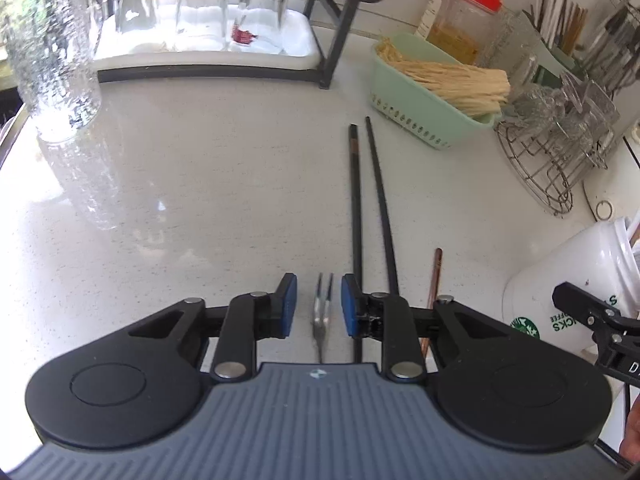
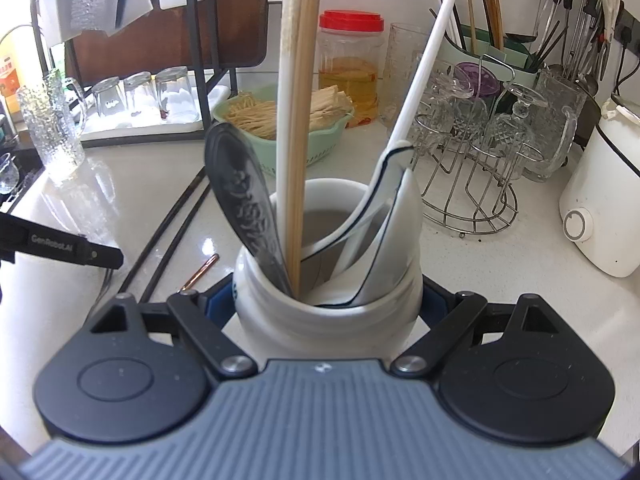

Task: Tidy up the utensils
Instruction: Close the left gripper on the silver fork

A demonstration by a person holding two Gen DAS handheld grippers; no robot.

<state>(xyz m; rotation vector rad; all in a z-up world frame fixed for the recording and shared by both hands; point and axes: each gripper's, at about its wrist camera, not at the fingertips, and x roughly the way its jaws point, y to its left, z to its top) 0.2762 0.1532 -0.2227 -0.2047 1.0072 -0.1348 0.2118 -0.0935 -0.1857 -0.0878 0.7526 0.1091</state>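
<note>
Two grippers engaged: right gripper (image 2: 328,304) fingers clamped on white ceramic jar (image 2: 328,320); left gripper (image 1: 319,306) fingers apart, straddling small steel fork (image 1: 322,312) on bench (image 1: 220,200) left of jar. Next, judged: pinch fork, carry to jar.

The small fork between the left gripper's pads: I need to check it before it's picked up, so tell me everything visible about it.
The small fork looks like shiny metal with two thin tines pointing away from the camera. It lies flat on the pale counter, its handle running back under the left gripper, whose blue pads straddle it without touching. Black chopsticks lie just right of it.
</note>
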